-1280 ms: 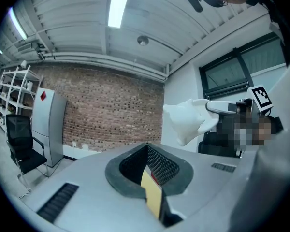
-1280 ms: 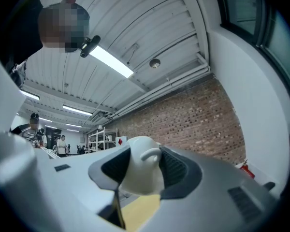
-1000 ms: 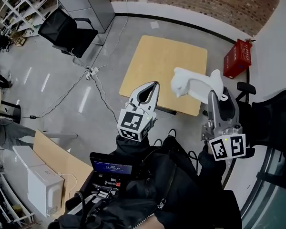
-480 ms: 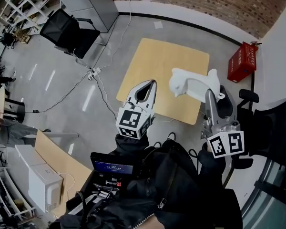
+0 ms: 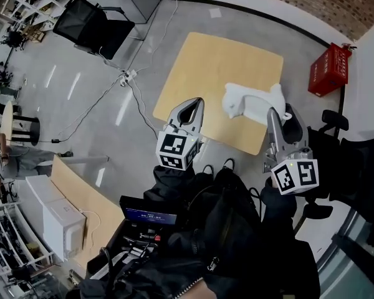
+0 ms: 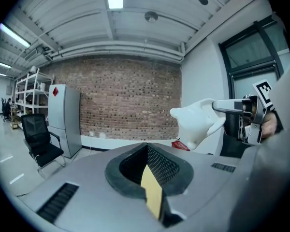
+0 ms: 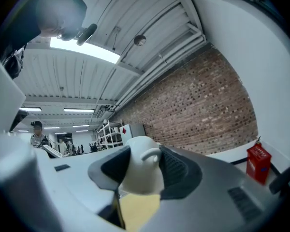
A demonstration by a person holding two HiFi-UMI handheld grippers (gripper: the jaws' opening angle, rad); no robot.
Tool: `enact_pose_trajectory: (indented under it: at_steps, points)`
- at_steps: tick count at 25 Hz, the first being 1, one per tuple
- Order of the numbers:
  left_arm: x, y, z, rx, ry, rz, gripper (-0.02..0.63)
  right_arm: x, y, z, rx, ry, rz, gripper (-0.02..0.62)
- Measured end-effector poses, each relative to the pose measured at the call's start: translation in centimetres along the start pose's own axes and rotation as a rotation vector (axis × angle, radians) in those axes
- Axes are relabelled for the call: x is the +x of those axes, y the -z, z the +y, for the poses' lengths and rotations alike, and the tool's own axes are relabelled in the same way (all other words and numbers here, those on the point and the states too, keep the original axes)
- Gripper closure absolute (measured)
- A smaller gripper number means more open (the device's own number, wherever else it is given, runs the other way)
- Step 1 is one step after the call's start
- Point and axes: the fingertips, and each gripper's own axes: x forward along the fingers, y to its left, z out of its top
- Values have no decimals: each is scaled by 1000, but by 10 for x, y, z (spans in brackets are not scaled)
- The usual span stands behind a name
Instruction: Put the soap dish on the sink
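The soap dish point(image 5: 252, 104) is white and shaped like a small animal. My right gripper point(image 5: 273, 114) is shut on one end of it and holds it in the air above the near edge of a light wooden table point(image 5: 218, 67). In the right gripper view the soap dish point(image 7: 142, 170) sits clamped between the dark pads of the right gripper point(image 7: 142, 153). My left gripper point(image 5: 192, 104) hangs to the left of it, shut and empty, tips together. In the left gripper view the left gripper point(image 6: 147, 151) points toward a brick wall, with the soap dish point(image 6: 198, 124) at upper right. No sink shows in any view.
A red crate point(image 5: 327, 70) stands on the floor beyond the table. A black office chair point(image 5: 93, 27) is at far left, with cables and a power strip point(image 5: 128, 76) on the grey floor. Another black chair point(image 5: 355, 161) is at right. White boxes point(image 5: 56, 220) sit at lower left.
Both grippers have sunk a little and moved forward over the table's near edge. The right one still carries the soap dish. Neither pair of jaws has changed.
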Motion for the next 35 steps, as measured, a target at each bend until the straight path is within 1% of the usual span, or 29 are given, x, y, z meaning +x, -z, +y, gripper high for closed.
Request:
enact_pose_trajectory:
  at_steps: [4, 7, 12, 16, 19, 23, 26, 29, 35]
  points:
    - [9, 35, 19, -25, -25, 62, 603, 21, 44, -10, 39, 15, 93, 405]
    - [17, 61, 29, -39, -20, 103, 603, 35, 82, -19, 73, 36, 166, 405]
    - [29, 106, 43, -59, -3, 188, 601, 47, 157, -31, 128, 79, 317, 405]
    - [34, 135, 55, -110, -9, 238, 603, 56, 220, -44, 186, 116, 438, 406]
    - [31, 153, 58, -141, -9, 276, 603, 61, 267, -55, 235, 150, 526, 405]
    - [23, 179, 61, -151, -11, 313, 601, 64, 320, -68, 283, 184, 620, 405]
    - [17, 191, 61, -161, -17, 333, 601, 67, 348, -78, 305, 203, 668, 405]
    - [11, 200, 62, -167, -22, 346, 603, 69, 367, -87, 330, 236, 697, 405]
    - [0, 208, 64, -195, -34, 368, 603, 70, 390, -93, 346, 275, 727, 405]
